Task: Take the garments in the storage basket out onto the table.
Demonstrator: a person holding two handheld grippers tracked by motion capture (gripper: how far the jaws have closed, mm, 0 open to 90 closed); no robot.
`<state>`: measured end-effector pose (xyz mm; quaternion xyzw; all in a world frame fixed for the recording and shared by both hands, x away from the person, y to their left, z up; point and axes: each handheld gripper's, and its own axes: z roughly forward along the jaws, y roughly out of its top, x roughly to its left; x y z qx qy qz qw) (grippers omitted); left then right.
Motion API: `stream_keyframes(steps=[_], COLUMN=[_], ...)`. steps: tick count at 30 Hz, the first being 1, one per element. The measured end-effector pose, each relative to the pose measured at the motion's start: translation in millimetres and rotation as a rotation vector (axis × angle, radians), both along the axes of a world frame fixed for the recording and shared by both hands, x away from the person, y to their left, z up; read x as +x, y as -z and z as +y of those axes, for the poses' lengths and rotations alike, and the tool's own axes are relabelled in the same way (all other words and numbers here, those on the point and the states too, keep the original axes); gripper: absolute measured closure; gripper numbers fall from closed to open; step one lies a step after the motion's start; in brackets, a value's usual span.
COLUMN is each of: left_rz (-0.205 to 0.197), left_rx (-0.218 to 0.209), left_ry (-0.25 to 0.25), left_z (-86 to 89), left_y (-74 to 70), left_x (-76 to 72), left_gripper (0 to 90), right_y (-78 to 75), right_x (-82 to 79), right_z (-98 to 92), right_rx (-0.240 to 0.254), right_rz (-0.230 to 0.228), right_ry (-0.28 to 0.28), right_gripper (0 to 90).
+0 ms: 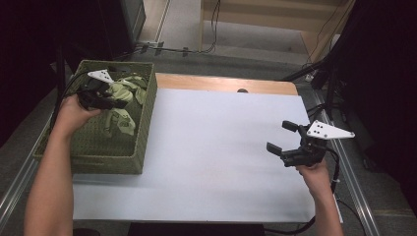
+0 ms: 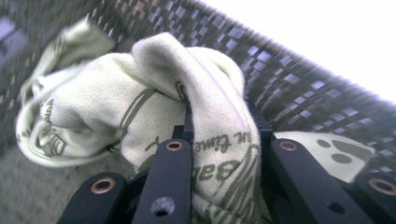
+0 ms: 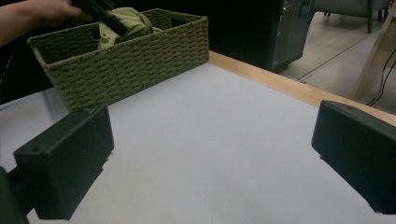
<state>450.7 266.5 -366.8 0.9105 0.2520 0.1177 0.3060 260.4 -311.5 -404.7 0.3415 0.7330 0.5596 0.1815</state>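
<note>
A pale green printed cloth (image 1: pixel 123 93) hangs bunched over a green woven basket (image 1: pixel 142 142) at the table's left edge. My left gripper (image 1: pixel 120 102) is shut on the cloth (image 2: pixel 205 126), whose folds fill the space between the two black jaws. Part of the cloth drapes down into the basket (image 2: pixel 299 88). In the right gripper view the cloth (image 3: pixel 133 21) shows above the basket (image 3: pixel 130 60), with the left gripper (image 3: pixel 109 18) on it. My right gripper (image 1: pixel 282 138) is open above the white table near its right edge, nothing between its jaws (image 3: pixel 212 158).
The white tabletop (image 1: pixel 211 147) spreads between the basket and my right hand, with a wooden strip (image 1: pixel 226 82) along its far edge. Cables and dark stands lie on the floor behind the table and at the right.
</note>
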Motion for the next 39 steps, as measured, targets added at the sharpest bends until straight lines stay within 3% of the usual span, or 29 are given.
stream_keyframes(steps=[9,16,21,33,39], left_rz=[-0.099,-0.145,-0.153,-0.157,-0.154], left_rx=[-0.028,-0.007,0.013,0.004,0.023], left_ry=[0.138,0.244,0.298,0.435,0.489], left_z=[-27.6,-57.8,-75.8,-116.5,-140.1], left_y=[-25.0,-42.0,-50.7,-62.2,-69.8], left_x=[-11.8,-19.3,-20.9,-25.3,-24.6], left_gripper=[77.6,77.6,77.6,77.6,77.6], right_y=[-1.1,-2.2,-2.6,-3.9,-4.3], right_x=[-0.7,-1.5,-1.9,-2.8,-2.8], right_z=[-0.7,-2.5,-3.8,-4.9,-6.2], right_rx=[0.008,0.013,0.018,0.024,0.029], right_rz=[-0.007,-0.012,-0.013,-0.018,-0.023], right_ry=[-0.002,-0.002,0.001,-0.002,-0.002], right_gripper=[0.0,0.0,0.0,0.0,0.0])
